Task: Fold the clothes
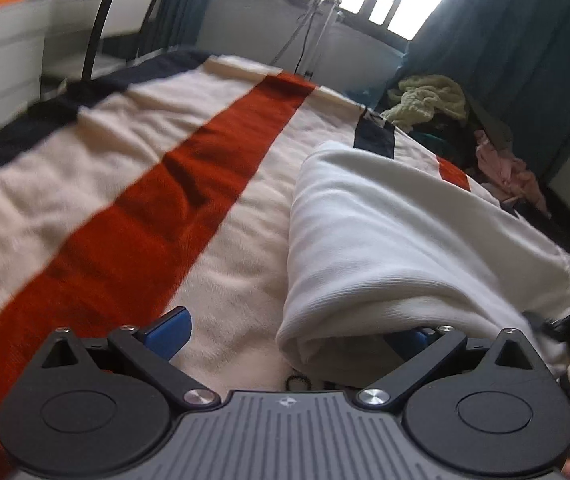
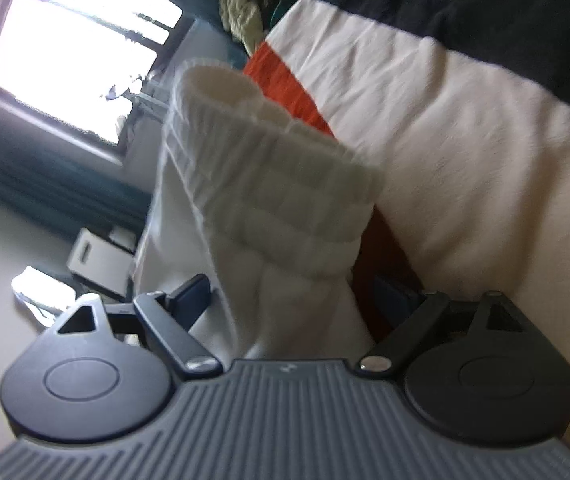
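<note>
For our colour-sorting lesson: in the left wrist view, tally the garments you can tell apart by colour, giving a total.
White: 1, folded white knitted garment
Pale yellow-green: 1, crumpled pale yellow-green garment
Pink: 1, crumpled pink garment
Total: 3

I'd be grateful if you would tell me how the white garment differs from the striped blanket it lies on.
The white garment is plain; the striped blanket is cream with orange and dark bands. The garment is folded into a narrow bundle; the blanket is spread flat across the bed. The garment has a ribbed hem; the blanket looks fuzzy. Both are soft cloth.
</note>
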`<state>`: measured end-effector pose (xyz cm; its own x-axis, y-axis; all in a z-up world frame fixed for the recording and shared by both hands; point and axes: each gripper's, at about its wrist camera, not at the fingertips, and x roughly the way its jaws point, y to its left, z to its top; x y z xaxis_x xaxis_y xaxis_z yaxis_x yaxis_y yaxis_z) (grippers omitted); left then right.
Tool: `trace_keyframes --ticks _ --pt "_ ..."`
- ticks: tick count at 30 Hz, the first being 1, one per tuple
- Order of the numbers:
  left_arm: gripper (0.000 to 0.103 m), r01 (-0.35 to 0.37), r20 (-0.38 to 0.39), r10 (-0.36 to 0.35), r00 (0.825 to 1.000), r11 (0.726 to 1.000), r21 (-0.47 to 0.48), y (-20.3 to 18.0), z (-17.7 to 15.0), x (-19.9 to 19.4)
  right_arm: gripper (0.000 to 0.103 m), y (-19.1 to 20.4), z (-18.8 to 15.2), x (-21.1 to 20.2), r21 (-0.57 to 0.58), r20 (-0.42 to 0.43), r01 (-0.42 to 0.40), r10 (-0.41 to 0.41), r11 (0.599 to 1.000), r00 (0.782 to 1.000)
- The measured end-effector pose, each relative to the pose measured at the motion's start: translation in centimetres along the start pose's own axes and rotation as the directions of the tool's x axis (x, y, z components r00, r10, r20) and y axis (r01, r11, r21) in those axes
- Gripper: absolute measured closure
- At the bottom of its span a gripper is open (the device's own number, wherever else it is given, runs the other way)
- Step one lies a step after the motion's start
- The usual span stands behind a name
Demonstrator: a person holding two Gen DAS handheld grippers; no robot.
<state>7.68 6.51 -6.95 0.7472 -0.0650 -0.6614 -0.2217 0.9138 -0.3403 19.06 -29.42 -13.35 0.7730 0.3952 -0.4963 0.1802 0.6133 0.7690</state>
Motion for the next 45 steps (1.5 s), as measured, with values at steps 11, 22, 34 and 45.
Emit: trace_keyframes --ticks 11,22,34,45 --pt "0.0 0.29 -0.089 -0.33 0.94 0.909 -0.298 4.6 1.0 -1.8 0.013 2.4 0.0 -1.4 -0.005 0.038 -0.216 0.216 0.976 0.976" --pt "0.001 0.27 -0.072 -0.318 0.945 0.887 -0.375 5.0 3.2 4.5 0.035 0.9 -0.8 -1.7 0.009 0.082 0.02 -0.021 1.0 0.996" --pt "0.051 0.328 -0.078 -0.358 0.931 0.909 -0.256 3.0 3.4 4.5 0.066 2.2 -0.9 -1.9 -0.032 0.013 0.013 -0.013 0.999 1.0" --pt "0.062 0.433 0.032 -0.443 0.896 0.856 -0.28 -0.7 7.2 0.2 0.074 7.4 3.1 -7.4 -0.127 0.182 -0.154 0.176 0.98 0.967"
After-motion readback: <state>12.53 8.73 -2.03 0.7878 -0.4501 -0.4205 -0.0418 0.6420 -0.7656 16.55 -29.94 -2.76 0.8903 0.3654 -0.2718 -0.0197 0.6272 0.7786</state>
